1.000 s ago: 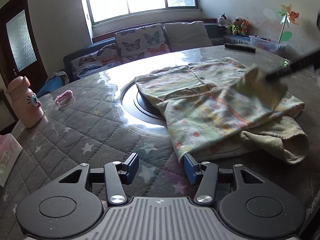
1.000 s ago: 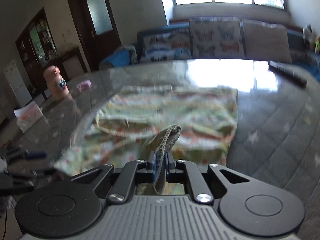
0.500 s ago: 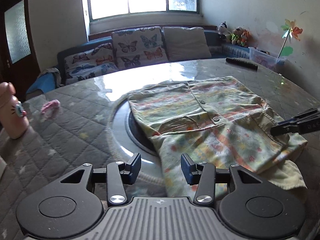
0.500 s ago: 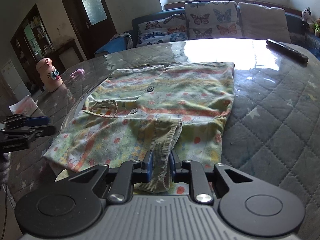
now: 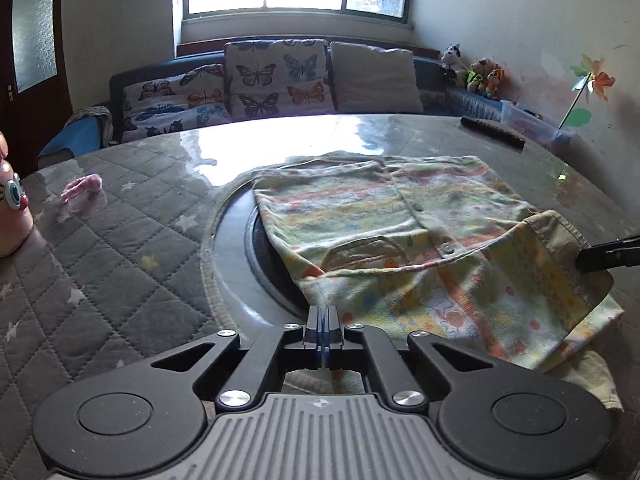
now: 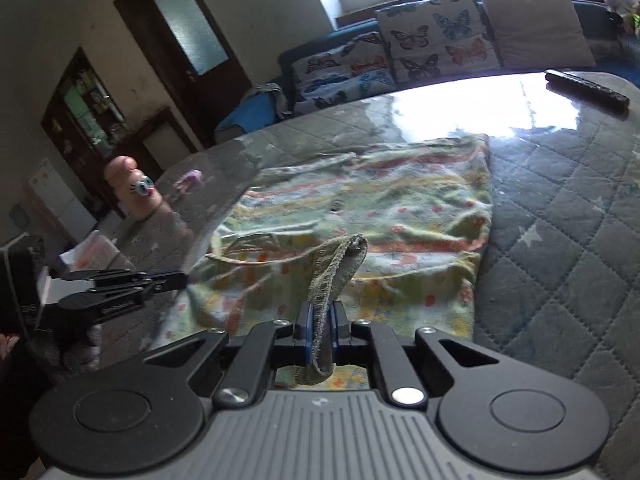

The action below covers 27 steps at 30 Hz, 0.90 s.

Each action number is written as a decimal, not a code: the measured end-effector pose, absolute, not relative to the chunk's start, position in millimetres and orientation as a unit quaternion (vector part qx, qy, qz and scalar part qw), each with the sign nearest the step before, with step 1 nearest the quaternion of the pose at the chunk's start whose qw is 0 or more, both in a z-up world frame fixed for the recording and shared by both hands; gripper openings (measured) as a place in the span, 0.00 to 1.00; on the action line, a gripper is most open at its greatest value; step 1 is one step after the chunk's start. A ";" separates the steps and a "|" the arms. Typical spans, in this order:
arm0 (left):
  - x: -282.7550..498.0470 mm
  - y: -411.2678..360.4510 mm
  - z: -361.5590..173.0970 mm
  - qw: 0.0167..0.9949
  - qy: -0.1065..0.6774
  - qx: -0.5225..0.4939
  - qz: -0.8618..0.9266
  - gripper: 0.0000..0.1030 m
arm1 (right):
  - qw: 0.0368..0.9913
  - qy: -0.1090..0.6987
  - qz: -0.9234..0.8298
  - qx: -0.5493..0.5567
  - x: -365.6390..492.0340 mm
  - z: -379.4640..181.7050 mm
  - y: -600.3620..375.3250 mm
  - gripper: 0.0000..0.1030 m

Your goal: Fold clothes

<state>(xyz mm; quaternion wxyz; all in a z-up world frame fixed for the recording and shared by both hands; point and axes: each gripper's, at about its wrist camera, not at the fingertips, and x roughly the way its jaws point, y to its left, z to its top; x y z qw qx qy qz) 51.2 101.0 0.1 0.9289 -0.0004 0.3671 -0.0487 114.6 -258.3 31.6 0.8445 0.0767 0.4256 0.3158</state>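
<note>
The table (image 5: pixel 120 264) carries your shirt (image 5: pixel 400 216), spread flat across its middle (over the round inset); your right gripper (image 6: pixel 320 330) is clamped on the shirt's ribbed cuff (image 6: pixel 340 264); your left gripper (image 5: pixel 322 330) is pinched closed at the near hem

Left wrist camera sits low behind its jaws, facing across the garment (image 5: pixel 400 240) toward the sofa (image 5: pixel 276 80) and window, with the right gripper (image 5: pixel 580 260) entering right of the jaws. Right wrist camera looks likewise, angled toward the door (image 6: pixel 188 40). The 2 views share garment, sofa and remote (image 6: pixel 586 89).
</note>
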 end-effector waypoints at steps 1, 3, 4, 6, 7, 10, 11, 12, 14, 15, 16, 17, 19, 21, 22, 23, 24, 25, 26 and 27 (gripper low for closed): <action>53.1 102.9 -2.2 0.927 0.373 0.001 -0.045 0.00 | 0.841 0.438 0.308 0.079 118.1 23.9 -258.9 0.07; 55.9 106.9 -5.4 0.922 0.384 0.004 -0.037 0.00 | 0.836 0.454 0.296 0.082 123.3 10.2 -260.6 0.09; 56.4 109.1 -5.7 0.921 0.388 0.005 -0.033 0.00 | 0.836 0.456 0.294 0.083 124.2 4.7 -261.9 0.09; 54.0 110.2 -0.7 0.924 0.381 0.002 -0.036 0.00 | 0.844 0.443 0.294 0.069 123.1 8.3 -259.7 0.12; 52.7 108.9 3.8 0.927 0.373 0.000 -0.040 0.01 | 0.849 0.435 0.294 0.060 122.4 11.3 -258.2 0.12; 54.6 99.6 14.3 0.934 0.353 -0.001 -0.056 0.02 | 0.862 0.411 0.294 0.035 120.1 20.2 -253.9 0.12; 57.9 96.0 15.1 0.934 0.351 0.000 -0.060 0.02 | 0.866 0.403 0.294 0.026 119.4 23.1 -252.4 0.12; 62.6 92.0 14.4 0.934 0.352 0.003 -0.064 0.02 | 0.870 0.395 0.294 0.018 118.7 26.1 -250.9 0.12; 72.0 84.1 12.9 0.933 0.353 0.008 -0.071 0.03 | 0.878 0.378 0.294 0.001 117.2 32.0 -248.0 0.12; 75.9 80.9 11.2 0.932 0.356 0.010 -0.074 0.03 | 0.879 0.377 0.293 -0.003 117.1 31.7 -247.1 0.12; 79.4 78.2 8.8 0.930 0.359 0.012 -0.076 0.03 | 0.879 0.378 0.291 -0.005 117.2 30.2 -246.4 0.12; 82.9 75.4 6.5 0.929 0.361 0.014 -0.078 0.03 | 0.878 0.380 0.290 -0.007 117.4 28.6 -245.6 0.12; 86.4 71.3 2.0 0.927 0.365 0.022 -0.080 0.03 | 0.878 0.382 0.287 -0.011 117.7 25.5 -244.1 0.12; 86.5 69.5 -1.9 0.926 0.369 0.032 -0.077 0.04 | 0.878 0.385 0.285 -0.016 118.0 22.4 -242.7 0.12; 85.2 69.7 -2.9 0.926 0.369 0.033 -0.078 0.04 | 0.878 0.386 0.283 -0.018 118.2 20.8 -241.9 0.12; 83.8 69.9 -3.5 0.926 0.368 0.034 -0.080 0.04 | 0.877 0.388 0.282 -0.020 118.3 19.3 -241.2 0.15; 82.6 70.0 -3.9 0.926 0.367 0.036 -0.080 0.04 | 0.877 0.389 0.281 -0.022 118.5 17.7 -240.5 0.19; 82.0 69.9 -4.5 0.926 0.366 0.038 -0.082 0.04 | 0.877 0.390 0.279 -0.024 118.7 16.1 -239.7 0.19; 81.8 69.8 -5.2 0.926 0.366 0.040 -0.083 0.04 | 0.874 0.397 0.279 -0.022 116.7 14.6 -242.5 0.19; 82.1 69.7 -6.2 0.926 0.367 0.041 -0.084 0.04 | 0.870 0.406 0.279 -0.018 113.9 13.2 -246.6 0.19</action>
